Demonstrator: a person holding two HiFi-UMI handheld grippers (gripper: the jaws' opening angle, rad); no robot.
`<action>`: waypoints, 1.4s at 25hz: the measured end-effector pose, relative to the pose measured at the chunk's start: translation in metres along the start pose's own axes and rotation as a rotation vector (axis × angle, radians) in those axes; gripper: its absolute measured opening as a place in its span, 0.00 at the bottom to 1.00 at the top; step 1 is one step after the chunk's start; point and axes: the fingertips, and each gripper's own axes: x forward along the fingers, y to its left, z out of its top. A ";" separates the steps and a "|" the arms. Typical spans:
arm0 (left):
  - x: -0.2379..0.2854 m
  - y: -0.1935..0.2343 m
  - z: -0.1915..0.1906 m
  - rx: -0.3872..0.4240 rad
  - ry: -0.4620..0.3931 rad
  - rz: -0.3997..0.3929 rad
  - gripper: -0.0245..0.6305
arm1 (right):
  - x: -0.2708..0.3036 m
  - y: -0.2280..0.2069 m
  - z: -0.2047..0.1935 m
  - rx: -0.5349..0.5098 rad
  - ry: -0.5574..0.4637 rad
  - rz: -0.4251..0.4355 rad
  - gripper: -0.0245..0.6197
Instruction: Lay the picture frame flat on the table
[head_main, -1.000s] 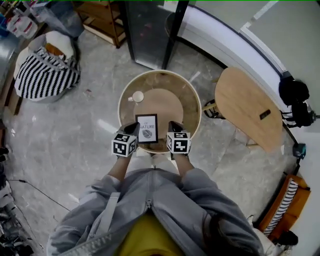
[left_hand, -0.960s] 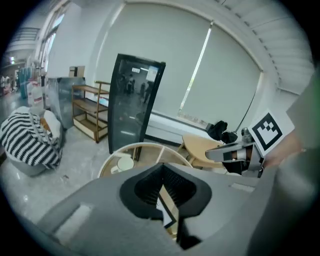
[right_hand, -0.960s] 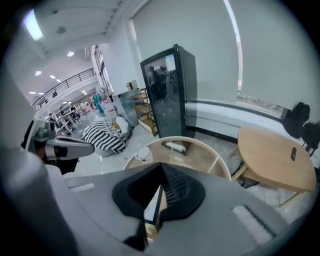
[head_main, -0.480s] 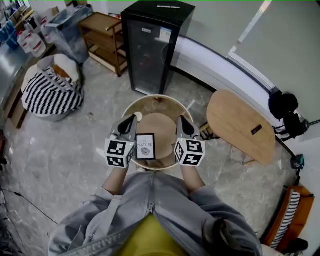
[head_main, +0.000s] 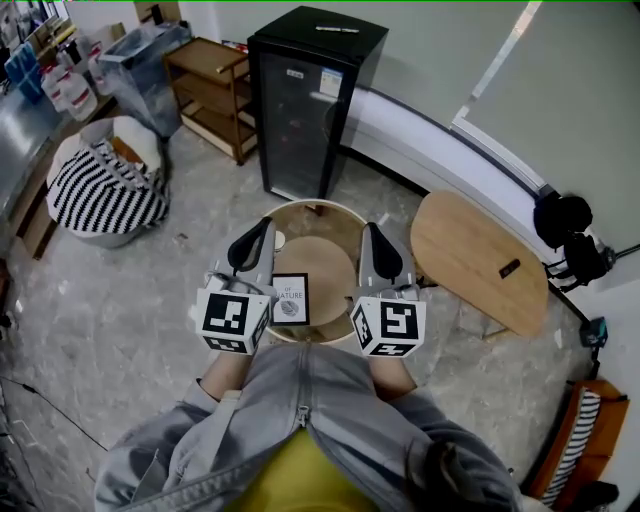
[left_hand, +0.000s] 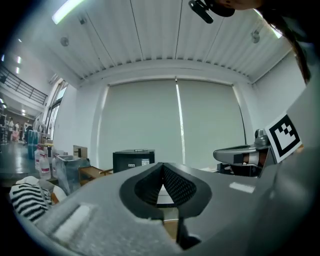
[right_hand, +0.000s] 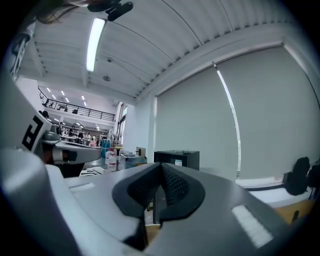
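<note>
Wooden round table (head_main: 335, 250) fills the head view below us. The picture frame (head_main: 290, 299) sits on it, long side running away from us, nearer the left gripper (head_main: 254, 243) than the right gripper (head_main: 378, 250). We cannot tell whether it is flat or propped. Left gripper view: jaws pressed together, empty, looking out level across the room. Right gripper view: likewise closed on nothing.

Head view looks steeply down over the desk (head_main: 330, 255); both gripper views look level, sharing the black cabinet (head_main: 310, 100) ahead
</note>
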 end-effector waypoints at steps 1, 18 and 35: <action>0.000 -0.002 0.006 0.000 -0.009 -0.005 0.04 | -0.001 0.000 0.004 -0.008 -0.007 0.001 0.04; 0.010 -0.012 0.007 0.023 -0.026 -0.020 0.04 | 0.003 -0.004 0.003 -0.028 0.003 0.051 0.04; 0.020 -0.037 -0.003 0.012 -0.021 -0.007 0.04 | 0.005 -0.020 -0.009 -0.018 0.008 0.123 0.04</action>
